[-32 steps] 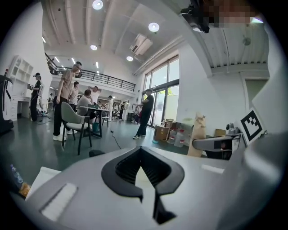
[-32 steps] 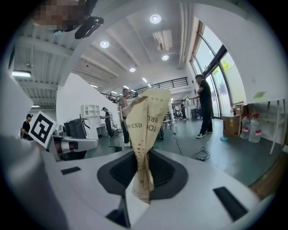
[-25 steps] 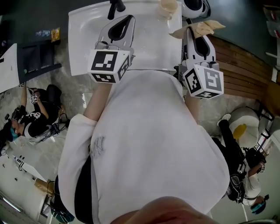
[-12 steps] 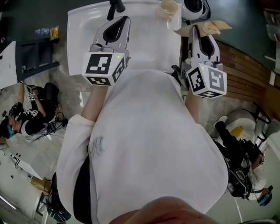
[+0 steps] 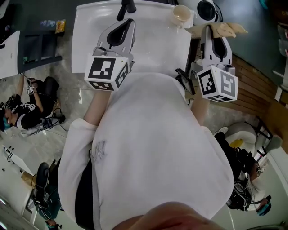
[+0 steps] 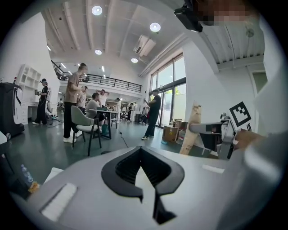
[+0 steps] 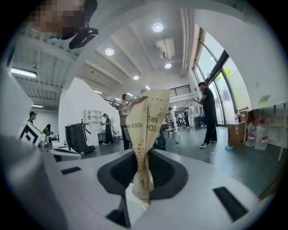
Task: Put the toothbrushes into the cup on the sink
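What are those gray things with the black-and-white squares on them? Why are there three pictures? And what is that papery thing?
There is no robot here. A person holds a grabbing tool in each hand, and the checkered cubes are part of the tools. One picture looks down from a camera on the person's head. It shows the left gripper and right gripper at a white sink, with a cup near the black tap. The other two pictures come from cameras riding on each tool. The right tool's fingers pinch a tan printed paper packet. The left tool's fingers are together and hold nothing.
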The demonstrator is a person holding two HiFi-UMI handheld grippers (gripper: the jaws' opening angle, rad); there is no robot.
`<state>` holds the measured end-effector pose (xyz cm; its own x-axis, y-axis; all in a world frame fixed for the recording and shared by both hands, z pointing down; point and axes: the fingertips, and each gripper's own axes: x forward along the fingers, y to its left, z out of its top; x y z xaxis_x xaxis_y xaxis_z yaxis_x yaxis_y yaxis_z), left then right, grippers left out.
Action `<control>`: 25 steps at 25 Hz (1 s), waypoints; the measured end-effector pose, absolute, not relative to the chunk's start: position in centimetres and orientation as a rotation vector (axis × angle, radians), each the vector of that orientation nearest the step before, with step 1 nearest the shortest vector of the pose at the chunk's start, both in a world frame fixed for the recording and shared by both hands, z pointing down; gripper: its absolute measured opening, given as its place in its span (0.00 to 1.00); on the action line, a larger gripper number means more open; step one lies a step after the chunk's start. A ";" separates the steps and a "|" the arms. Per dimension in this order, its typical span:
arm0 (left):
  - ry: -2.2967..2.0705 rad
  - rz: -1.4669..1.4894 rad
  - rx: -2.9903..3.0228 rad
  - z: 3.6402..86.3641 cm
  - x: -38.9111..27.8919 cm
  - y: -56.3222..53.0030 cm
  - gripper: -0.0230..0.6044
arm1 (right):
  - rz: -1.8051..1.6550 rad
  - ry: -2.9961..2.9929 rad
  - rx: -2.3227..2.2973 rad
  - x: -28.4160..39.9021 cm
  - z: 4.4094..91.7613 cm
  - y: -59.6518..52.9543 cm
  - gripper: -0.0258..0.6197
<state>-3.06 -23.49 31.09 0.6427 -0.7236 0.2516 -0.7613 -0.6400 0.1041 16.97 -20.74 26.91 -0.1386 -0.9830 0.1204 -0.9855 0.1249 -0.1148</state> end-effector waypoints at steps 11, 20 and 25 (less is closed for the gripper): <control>-1.276 0.283 2.624 31.1 -3.4 -23.8 0.01 | 0.216 -2.370 2.066 18.5 26.2 -23.7 0.13; -1.296 0.316 2.624 31.3 -3.2 -23.8 0.01 | 0.214 -2.403 2.042 19.0 27.7 -26.5 0.13; -1.299 0.317 2.609 31.4 -3.3 -23.7 0.01 | 0.145 -2.452 1.995 18.6 27.9 -27.6 0.13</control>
<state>-3.28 -23.69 31.44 0.5882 -0.7576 0.2829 -0.8027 -0.5894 0.0906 18.63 -27.62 27.91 -0.2048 -0.9780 0.0398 -0.9759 0.2008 -0.0857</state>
